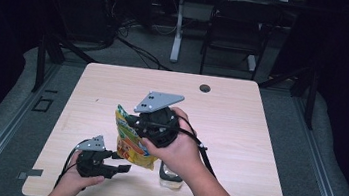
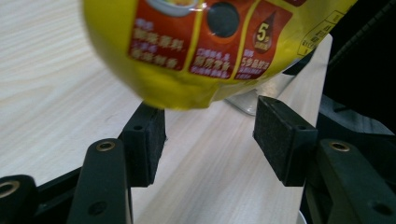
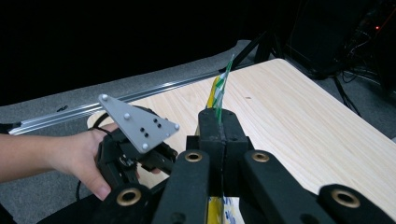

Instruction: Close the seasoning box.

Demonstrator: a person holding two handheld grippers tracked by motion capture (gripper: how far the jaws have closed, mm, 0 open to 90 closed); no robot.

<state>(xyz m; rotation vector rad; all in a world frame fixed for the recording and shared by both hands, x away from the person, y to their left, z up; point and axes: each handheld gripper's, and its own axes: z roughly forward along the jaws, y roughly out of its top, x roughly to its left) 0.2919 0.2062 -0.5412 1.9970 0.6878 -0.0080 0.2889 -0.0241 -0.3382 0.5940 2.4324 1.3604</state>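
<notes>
A yellow snack bag [image 1: 131, 145] with red panels hangs above the wooden table [image 1: 239, 131], front centre. My right gripper [image 1: 130, 123] is shut on the bag's top edge [image 3: 222, 84], which sticks up thin and edge-on between the closed jaws of my right gripper [image 3: 218, 122]. My left gripper [image 1: 121, 163] sits low at the front left, pointing toward the bag. In the left gripper view the bag's rounded bottom [image 2: 219, 46] hangs just above my left gripper [image 2: 208, 135]. Its pads [image 2: 149, 140] stand wide apart and do not press on the bag.
A clear container [image 1: 171, 175] stands on the table under the right forearm, near the front edge. A small round grommet hole [image 1: 205, 88] sits at the table's far side. A dark chair [image 1: 236, 30] and a white table leg [image 1: 177, 28] stand beyond the table.
</notes>
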